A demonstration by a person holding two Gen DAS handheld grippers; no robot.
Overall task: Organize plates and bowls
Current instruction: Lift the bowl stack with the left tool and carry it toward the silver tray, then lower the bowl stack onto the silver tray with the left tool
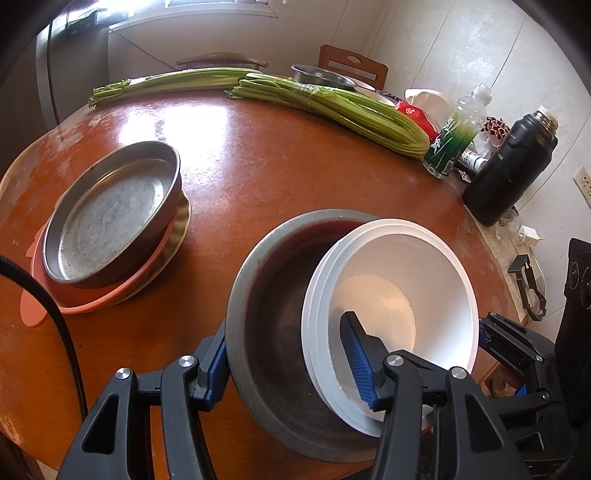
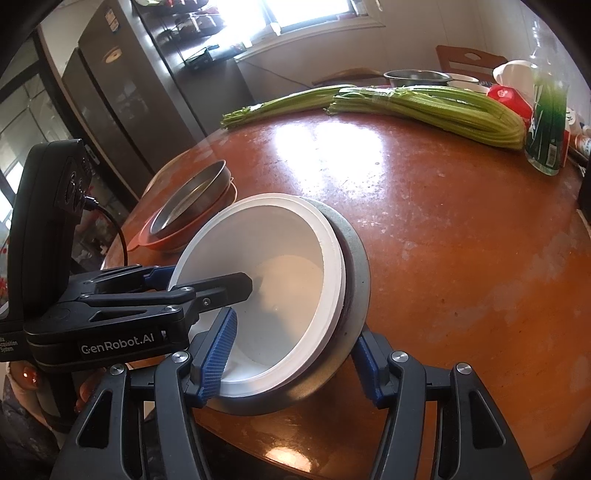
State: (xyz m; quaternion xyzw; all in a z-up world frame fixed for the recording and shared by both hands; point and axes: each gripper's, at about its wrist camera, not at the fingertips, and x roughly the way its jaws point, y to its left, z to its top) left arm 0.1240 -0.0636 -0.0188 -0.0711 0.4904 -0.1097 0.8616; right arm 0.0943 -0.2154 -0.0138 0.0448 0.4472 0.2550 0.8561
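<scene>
Light: daylight floods from the blown-out window (image 2: 310, 11) beyond the grippers.
Glare: white sheen on the round reddish-brown wooden table (image 1: 229, 155).
Edges: fisheye bending, dark vignetted corners.

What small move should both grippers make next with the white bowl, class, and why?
Probably ease the white bowl level into the grey bowl: it sits tilted there, one rim riding high, while the left gripper and right gripper each clamp across both bowls' walls.
</scene>
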